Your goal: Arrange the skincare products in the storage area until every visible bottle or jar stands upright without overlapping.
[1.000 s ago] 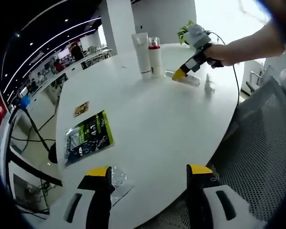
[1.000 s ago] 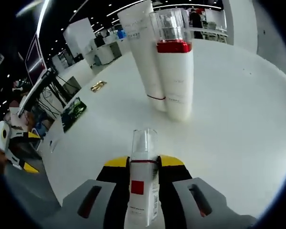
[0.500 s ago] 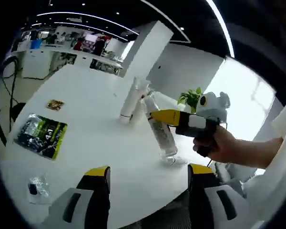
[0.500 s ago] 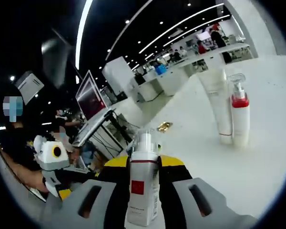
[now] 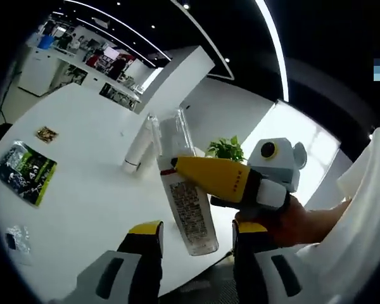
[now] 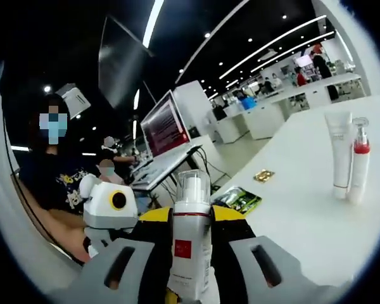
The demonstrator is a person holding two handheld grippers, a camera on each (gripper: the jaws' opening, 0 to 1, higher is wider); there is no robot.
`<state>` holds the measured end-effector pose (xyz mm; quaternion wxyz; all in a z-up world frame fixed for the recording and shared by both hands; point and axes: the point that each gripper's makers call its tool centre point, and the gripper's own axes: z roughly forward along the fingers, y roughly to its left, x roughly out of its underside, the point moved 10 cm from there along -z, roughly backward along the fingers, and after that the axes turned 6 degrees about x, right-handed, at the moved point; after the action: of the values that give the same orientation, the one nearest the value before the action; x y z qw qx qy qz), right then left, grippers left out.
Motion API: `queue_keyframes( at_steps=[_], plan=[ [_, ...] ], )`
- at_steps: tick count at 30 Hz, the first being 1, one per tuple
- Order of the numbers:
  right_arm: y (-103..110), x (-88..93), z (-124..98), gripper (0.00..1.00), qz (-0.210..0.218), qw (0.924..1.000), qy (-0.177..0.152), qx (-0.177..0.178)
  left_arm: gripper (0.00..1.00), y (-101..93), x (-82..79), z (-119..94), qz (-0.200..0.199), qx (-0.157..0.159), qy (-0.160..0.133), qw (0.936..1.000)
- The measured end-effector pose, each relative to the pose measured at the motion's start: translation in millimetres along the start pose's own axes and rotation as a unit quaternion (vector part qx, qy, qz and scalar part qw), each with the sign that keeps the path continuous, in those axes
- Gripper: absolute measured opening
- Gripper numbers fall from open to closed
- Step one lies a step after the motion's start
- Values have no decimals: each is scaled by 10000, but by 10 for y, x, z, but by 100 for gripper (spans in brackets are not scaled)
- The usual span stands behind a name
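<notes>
On the smooth white bench (image 5: 82, 183), a dark glossy sachet (image 5: 22, 171) lies flat. A white tube (image 5: 138, 149) stands upright beyond. The left tool (image 5: 193, 237) is open, holding nothing. The right tool (image 6: 191, 218), raised above the bench, grips a clear cylindrical pump bottle (image 6: 190, 240); a hand (image 5: 291, 221) holds it level.

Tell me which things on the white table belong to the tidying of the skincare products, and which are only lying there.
For the job:
- clear bottle, held in the right gripper
- white tube, upright
- red-collared pump bottle, upright beside the tube

Lying about:
- green packet
- small brown packet
- clear plastic wrapper
- potted plant
</notes>
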<state>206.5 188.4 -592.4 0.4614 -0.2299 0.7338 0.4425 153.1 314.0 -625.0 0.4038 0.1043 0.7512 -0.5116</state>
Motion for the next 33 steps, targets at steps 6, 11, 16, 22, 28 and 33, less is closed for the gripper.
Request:
queue_keyframes(
  at_steps=[6, 11, 16, 22, 28, 33],
  plan=[
    [29, 23, -35, 20, -94, 9999, -108, -41, 22, -8, 17, -56, 342, -5, 183, 9992],
    [37, 61, -111, 20, -90, 9999, -145, 20, 21, -1, 46, -90, 648, -154, 420, 9969],
    [36, 71, -209, 20, -142, 9999, -51, 17, 20, -44, 86, -58, 841, -131, 619, 9945],
    [52, 55, -315, 19, -15, 9996, -147, 246, 21, -115, 103, 3, 1102, -103, 653, 9917],
    [140, 49, -293, 19, 3, 9992, -235, 330, 28, -103, 78, -16, 1243, -161, 506, 9908],
    [220, 1, -270, 19, -386, 9979, -344, 390, 24, -110, 55, -16, 1298, -145, 441, 9905]
  ],
)
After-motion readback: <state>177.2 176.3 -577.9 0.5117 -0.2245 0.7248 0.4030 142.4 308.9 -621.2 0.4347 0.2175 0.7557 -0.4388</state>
